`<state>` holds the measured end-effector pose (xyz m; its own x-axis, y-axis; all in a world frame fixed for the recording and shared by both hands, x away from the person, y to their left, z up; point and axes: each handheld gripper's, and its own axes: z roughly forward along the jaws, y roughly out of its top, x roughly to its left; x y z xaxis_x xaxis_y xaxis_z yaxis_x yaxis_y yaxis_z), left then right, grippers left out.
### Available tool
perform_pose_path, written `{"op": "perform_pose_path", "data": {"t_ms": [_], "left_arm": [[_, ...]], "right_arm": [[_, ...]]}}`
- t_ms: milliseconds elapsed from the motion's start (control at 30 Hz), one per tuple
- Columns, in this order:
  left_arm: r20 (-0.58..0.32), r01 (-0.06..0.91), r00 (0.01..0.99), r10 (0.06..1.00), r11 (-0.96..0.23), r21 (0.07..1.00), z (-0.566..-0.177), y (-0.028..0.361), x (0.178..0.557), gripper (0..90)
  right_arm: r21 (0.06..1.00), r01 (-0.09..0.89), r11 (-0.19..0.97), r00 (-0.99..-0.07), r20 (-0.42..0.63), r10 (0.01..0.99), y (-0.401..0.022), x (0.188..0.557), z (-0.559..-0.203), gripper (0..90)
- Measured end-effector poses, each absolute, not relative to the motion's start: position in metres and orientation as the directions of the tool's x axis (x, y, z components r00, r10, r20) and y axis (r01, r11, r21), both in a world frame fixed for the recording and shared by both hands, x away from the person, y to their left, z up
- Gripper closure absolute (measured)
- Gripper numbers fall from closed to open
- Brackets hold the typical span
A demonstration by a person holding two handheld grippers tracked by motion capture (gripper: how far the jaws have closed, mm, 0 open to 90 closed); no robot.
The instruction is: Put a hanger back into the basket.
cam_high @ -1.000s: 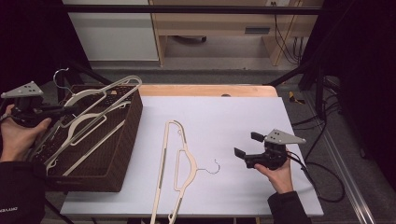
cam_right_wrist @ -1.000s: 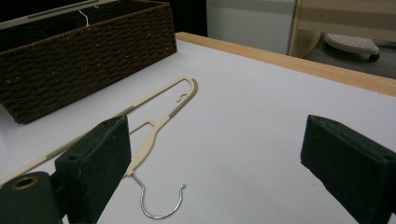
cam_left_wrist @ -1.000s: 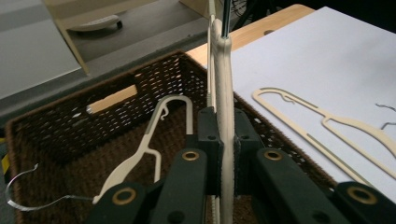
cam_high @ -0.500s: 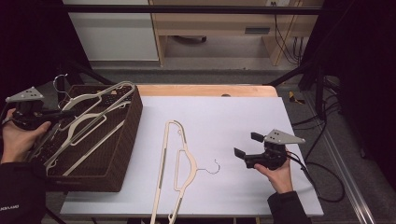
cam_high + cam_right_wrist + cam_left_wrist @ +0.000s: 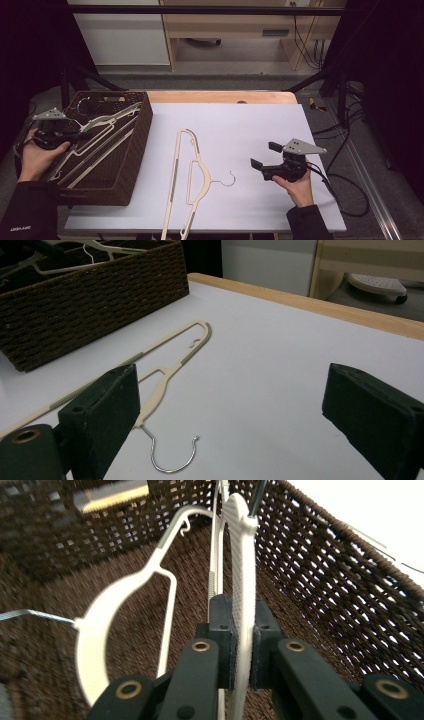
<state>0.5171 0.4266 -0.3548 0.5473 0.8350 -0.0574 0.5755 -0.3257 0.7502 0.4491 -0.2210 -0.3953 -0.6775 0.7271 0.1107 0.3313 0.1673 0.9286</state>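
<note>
Clamped in our left gripper (image 5: 75, 134), in the high view, was a white hanger (image 5: 102, 131) lying inside the brown wicker basket (image 5: 131, 165) at the table's left edge. Our right gripper (image 5: 264, 156) rested on the white table (image 5: 260, 120), jaws spread wide and holding nothing, just right of a cream hanger (image 5: 192, 177) lying flat.

From the left gripper view, we saw the pads pressed on both sides of the white hanger (image 5: 243, 600), with another white hanger (image 5: 107, 610) beside it in the basket (image 5: 325, 580).

From the right gripper view, the jaws stood far apart, the cream hanger (image 5: 170, 357) lay on the table (image 5: 280, 370) ahead between them, and the basket (image 5: 90, 305) sat beyond.
</note>
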Motion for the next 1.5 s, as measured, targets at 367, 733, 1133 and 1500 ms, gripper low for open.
{"op": "perform_pose_path", "data": {"t_ms": [367,733,1133,1500], "left_arm": [[-0.055,0.624,0.36,0.931,-0.196,0.757,-0.371,0.446,0.508,65.2],[-0.018,0.508,0.353,0.935,-0.176,0.843,-0.352,0.441,0.478,39.3],[0.013,0.366,0.491,0.871,-0.22,0.904,-0.321,0.365,0.453,21.1],[0.014,0.295,0.617,0.787,-0.248,0.923,-0.322,0.296,0.433,17.4]], "right_arm": [[0.929,0.33,0.168,-0.683,0.112,0.722,-0.221,0.449,-0.395,8.3],[0.932,0.329,0.155,-0.678,0.118,0.726,-0.222,0.448,-0.394,8.3],[0.935,0.319,0.152,-0.683,0.116,0.721,-0.224,0.446,-0.391,8.1],[0.936,0.313,0.161,-0.687,0.107,0.718,-0.22,0.446,-0.392,7.9]]}}
